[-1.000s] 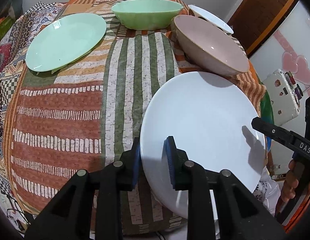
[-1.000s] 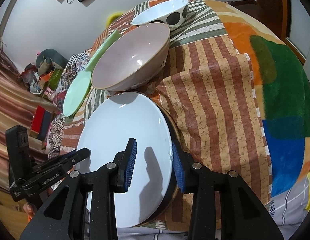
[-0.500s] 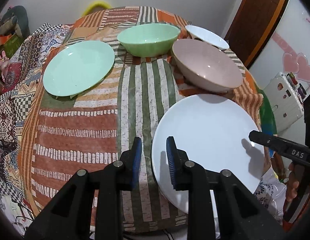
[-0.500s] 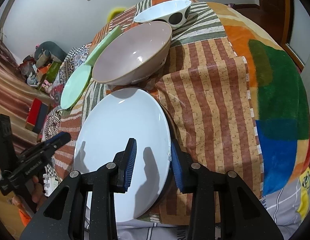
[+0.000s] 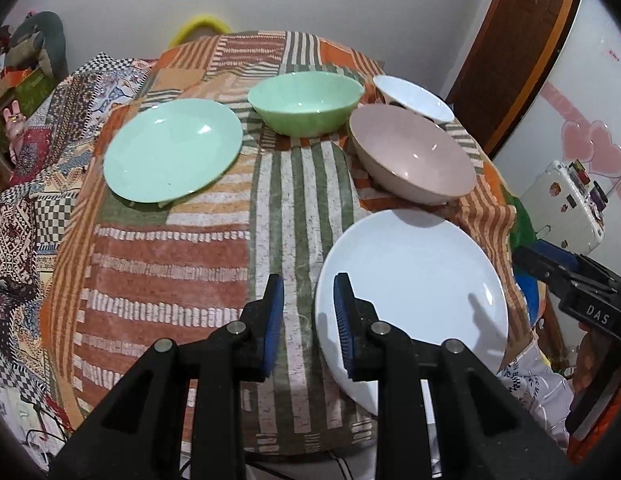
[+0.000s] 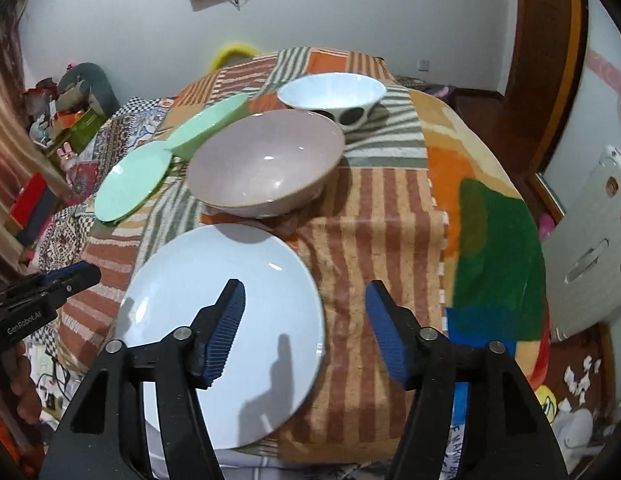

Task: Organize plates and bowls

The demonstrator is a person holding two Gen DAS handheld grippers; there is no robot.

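both claws hover empty, right claw (image 6: pixel 304 330) opening, left claw (image 5: pixel 308 324) nearly closed; white plate (image 5: pixel 410 300) overhanging the desk (image 5: pixel 170 264) edge could slide off if nudged.

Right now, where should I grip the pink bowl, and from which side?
Take the pink bowl by its near rim, one finger inside and one outside, coming from the white plate's side. It sits tilted, its opening facing the grippers, so that rim is exposed, and the wall looks too wide to span. The right gripper, jaws opening with nothing between them, seems closest.
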